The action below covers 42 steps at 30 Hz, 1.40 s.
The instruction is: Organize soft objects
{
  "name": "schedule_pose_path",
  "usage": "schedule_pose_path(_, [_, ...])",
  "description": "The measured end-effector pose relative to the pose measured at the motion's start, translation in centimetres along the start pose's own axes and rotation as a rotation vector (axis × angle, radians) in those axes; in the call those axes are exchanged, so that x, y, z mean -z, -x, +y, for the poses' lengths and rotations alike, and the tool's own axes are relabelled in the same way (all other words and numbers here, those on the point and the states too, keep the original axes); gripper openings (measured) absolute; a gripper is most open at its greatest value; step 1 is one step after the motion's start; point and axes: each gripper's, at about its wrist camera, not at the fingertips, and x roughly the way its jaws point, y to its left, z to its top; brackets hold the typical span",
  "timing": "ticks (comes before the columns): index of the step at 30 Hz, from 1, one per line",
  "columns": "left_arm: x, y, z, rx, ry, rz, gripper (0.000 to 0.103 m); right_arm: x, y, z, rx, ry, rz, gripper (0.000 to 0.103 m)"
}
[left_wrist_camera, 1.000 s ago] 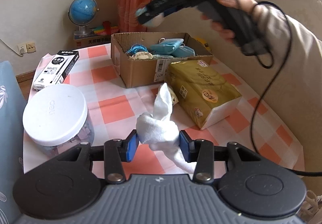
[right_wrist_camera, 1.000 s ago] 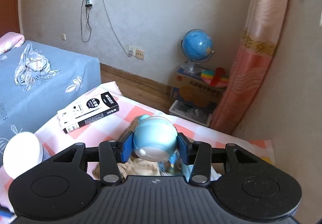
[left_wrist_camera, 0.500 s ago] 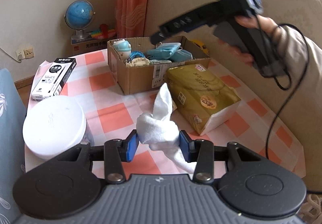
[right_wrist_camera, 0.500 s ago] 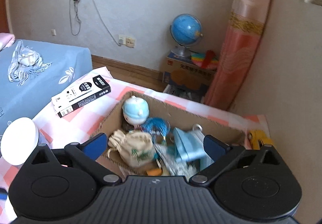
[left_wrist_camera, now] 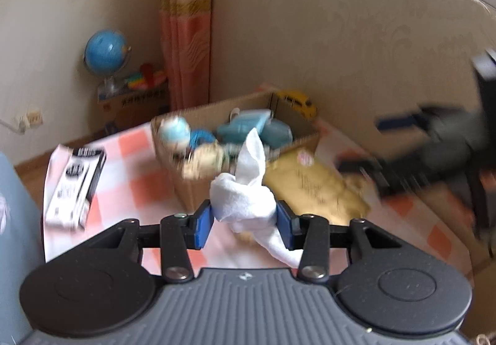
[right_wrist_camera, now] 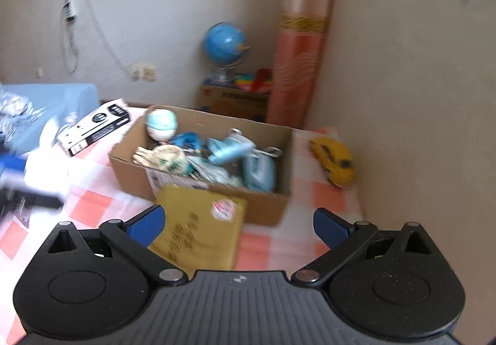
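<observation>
The left tool (left_wrist_camera: pixel 245 222) is clamped on a crumpled white cloth (left_wrist_camera: pixel 246 193), its blue pads pressing both sides of the bundle, one pointed end sticking up and another hanging below. It is held above the bench covered in an orange-and-white checked cloth (left_wrist_camera: pixel 136 187), on the near side of the open brown cardboard box (left_wrist_camera: pixel 186 190).

The right tool (right_wrist_camera: pixel 238 224) has its jaws spread wide with nothing between them, above the yellow-brown tissue pack (right_wrist_camera: pixel 201 227) that lies against the box's near wall.

The right wrist view looks down into the cardboard box (right_wrist_camera: pixel 204 119) and shows its contents more clearly: a round doll head with a pale blue cap (right_wrist_camera: pixel 161 123) in the far left corner, a blue coiled cord, a beige pouch and light blue face masks (right_wrist_camera: pixel 241 159). It also shows the whole yellow toy car (right_wrist_camera: pixel 333 163) on the bench to the right of the box, which the left view catches only partly behind the far right corner of the box.

Only the left wrist view shows the right tool from outside, as a dark blurred shape at the right edge. Both views show the black-and-white carton (left_wrist_camera: pixel 76 187) left of the box and a blue globe (right_wrist_camera: pixel 224 43) by the far wall.
</observation>
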Motion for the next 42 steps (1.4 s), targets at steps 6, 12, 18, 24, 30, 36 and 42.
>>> schedule_pose_path(6, [-5.1, -3.4, 0.5, 0.005, -0.014, -0.027, 0.043, 2.9, 2.9, -1.5, 0.028, -0.107, -0.046, 0.103])
schedule_pose_path(12, [-8.3, -8.0, 0.8, -0.023, -0.016, -0.003, 0.043, 4.3, 3.9, -3.1, 0.044, -0.178, -0.062, 0.103])
schedule_pose_path(18, [-9.7, -11.3, 0.6, -0.128, -0.034, 0.001, 0.078, 5.0, 4.3, -4.3, 0.051, -0.219, -0.071, 0.103])
schedule_pose_path(24, [-8.9, -10.6, 0.6, -0.135, -0.001, -0.001, 0.084, 5.9, 4.8, -4.6, 0.052, -0.218, -0.065, 0.103])
schedule_pose_path(30, [-6.9, -7.2, -0.7, -0.150, 0.002, -0.026, 0.090, 7.0, 5.8, -4.6, 0.060, -0.215, -0.076, 0.103])
schedule_pose_path(36, [-3.5, -3.7, -2.2, -0.158, 0.033, -0.049, 0.091, 9.0, 6.5, -4.8, 0.060, -0.217, -0.063, 0.103])
schedule_pose_path(42, [0.3, -1.9, -3.4, -0.166, 0.054, -0.045, 0.091, 11.1, 5.8, -4.9, 0.073, -0.203, -0.019, 0.103])
